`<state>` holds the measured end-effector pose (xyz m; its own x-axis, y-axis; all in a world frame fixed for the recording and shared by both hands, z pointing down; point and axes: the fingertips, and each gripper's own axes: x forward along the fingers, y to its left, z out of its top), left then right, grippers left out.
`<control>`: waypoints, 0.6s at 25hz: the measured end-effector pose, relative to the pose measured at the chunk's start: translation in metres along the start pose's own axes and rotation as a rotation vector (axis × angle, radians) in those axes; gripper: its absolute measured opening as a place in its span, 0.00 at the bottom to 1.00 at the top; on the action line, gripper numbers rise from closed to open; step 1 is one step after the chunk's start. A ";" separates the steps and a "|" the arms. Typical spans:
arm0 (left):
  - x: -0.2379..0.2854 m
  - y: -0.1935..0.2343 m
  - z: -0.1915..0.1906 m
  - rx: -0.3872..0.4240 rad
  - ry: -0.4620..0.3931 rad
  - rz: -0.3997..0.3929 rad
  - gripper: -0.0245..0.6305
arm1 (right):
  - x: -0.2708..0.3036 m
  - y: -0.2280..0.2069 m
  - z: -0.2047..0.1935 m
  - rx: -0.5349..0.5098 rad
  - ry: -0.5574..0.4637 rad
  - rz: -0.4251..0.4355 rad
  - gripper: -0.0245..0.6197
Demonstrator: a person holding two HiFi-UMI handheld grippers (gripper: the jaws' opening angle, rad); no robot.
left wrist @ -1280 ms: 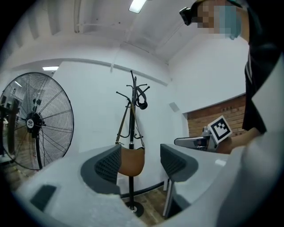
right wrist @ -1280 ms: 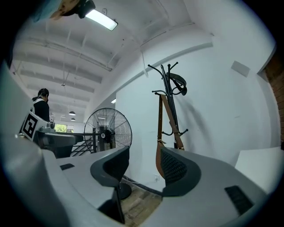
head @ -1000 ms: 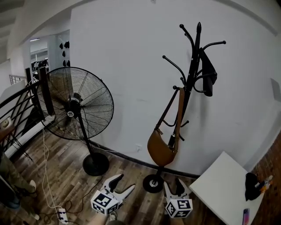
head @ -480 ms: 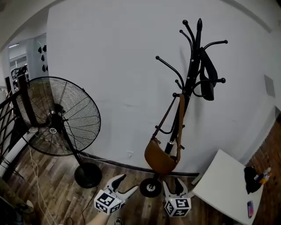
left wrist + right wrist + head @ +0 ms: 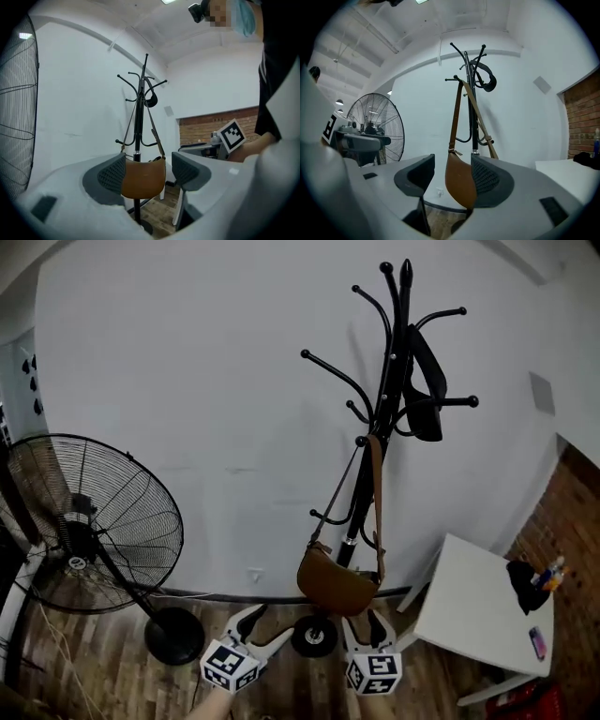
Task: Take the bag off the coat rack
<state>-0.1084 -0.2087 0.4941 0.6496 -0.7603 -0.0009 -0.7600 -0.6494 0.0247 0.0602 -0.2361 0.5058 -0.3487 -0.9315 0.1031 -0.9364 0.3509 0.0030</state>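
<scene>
A brown leather bag (image 5: 336, 583) hangs by its long strap from a low hook of the black coat rack (image 5: 379, 451) against the white wall. Both grippers are low in the head view, just short of the rack's base. My left gripper (image 5: 262, 626) is open and empty. In the left gripper view the bag (image 5: 142, 180) shows well beyond the gap of the left gripper (image 5: 148, 171). My right gripper (image 5: 364, 628) is open too. In its own view the right gripper (image 5: 451, 177) frames the bag (image 5: 458, 182) edge-on, apart from the pads.
A black item (image 5: 424, 390) hangs high on the rack. A large standing fan (image 5: 89, 531) with a round base (image 5: 174, 637) is at the left. A white table (image 5: 473, 615) at the right carries a dark bundle (image 5: 525, 583) and a phone (image 5: 537, 643). Beyond it is a brick wall (image 5: 574, 521).
The head view has swung right and closer: rack and bag now sit near the centre, the fan has slid left. Both grippers stay low and open, pointed at the rack.
</scene>
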 end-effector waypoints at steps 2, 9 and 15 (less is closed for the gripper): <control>0.004 0.009 0.001 -0.001 0.004 -0.029 0.50 | 0.003 -0.003 0.000 -0.003 0.001 -0.045 0.39; 0.021 0.037 -0.001 -0.003 0.000 -0.071 0.49 | 0.011 -0.015 0.005 -0.024 0.000 -0.149 0.37; 0.048 0.053 -0.001 0.024 -0.006 -0.071 0.49 | 0.031 -0.032 0.011 -0.031 -0.017 -0.168 0.37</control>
<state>-0.1174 -0.2793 0.4965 0.7021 -0.7120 -0.0083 -0.7120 -0.7022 0.0008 0.0791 -0.2769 0.4980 -0.1879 -0.9788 0.0816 -0.9801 0.1923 0.0495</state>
